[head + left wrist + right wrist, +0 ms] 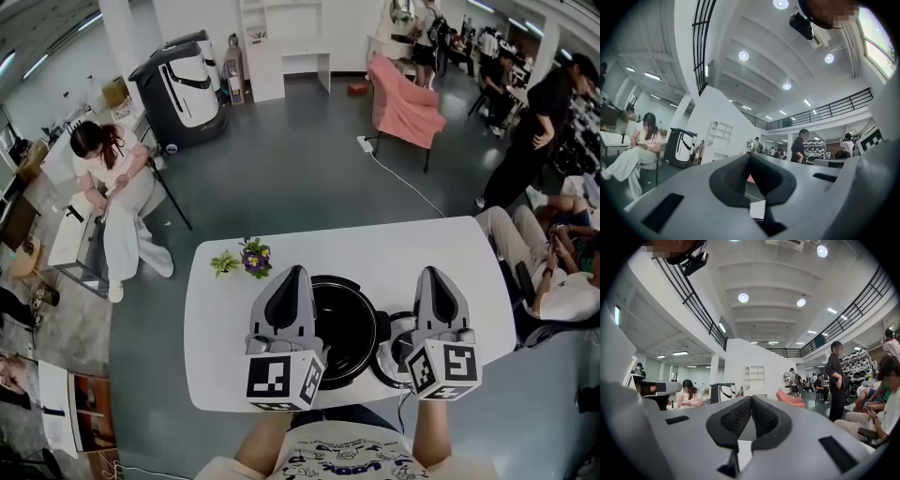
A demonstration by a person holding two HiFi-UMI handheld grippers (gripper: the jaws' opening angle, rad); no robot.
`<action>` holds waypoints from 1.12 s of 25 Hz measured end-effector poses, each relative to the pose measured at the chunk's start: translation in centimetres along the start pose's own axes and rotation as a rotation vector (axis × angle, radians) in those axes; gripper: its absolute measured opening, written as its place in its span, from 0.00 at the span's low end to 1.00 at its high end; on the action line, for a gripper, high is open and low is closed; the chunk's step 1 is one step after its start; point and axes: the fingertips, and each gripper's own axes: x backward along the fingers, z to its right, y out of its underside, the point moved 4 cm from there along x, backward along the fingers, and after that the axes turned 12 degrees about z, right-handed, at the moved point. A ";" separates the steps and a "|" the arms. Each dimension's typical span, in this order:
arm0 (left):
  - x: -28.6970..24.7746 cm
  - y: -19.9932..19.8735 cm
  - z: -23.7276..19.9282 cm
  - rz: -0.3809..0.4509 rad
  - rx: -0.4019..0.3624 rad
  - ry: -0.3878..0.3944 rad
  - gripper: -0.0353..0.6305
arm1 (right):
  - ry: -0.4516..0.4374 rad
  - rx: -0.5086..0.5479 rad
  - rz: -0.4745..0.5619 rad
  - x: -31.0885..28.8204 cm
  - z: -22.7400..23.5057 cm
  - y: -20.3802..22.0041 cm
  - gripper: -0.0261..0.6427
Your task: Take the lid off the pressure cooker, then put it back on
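The black pressure cooker pot (345, 326) stands open at the near middle of the white table (375, 246). Its lid (391, 353) lies on the table just right of the pot, partly hidden under my right gripper. My left gripper (292, 272) hovers over the pot's left rim, shut with nothing between its pads. My right gripper (437, 273) hovers above the lid's right side, also shut and empty. In the left gripper view the closed left gripper (750, 157) points level across the room. In the right gripper view the closed right gripper (752, 399) does the same. Neither gripper view shows pot or lid.
A small pot of purple flowers (255, 256) and a green sprig (225, 263) sit at the table's far left. A seated person (112, 187) is off to the left. More people (553, 272) sit close to the table's right edge. A cable (403, 178) runs across the floor beyond.
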 end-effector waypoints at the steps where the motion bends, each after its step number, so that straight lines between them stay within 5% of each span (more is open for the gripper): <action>1: 0.0 0.0 0.0 0.000 0.000 0.000 0.07 | 0.000 -0.001 -0.001 0.0 0.0 0.0 0.06; 28: -1.1 1.4 0.4 -0.039 0.007 0.030 0.07 | 0.037 -0.004 -0.111 0.1 2.1 2.3 0.06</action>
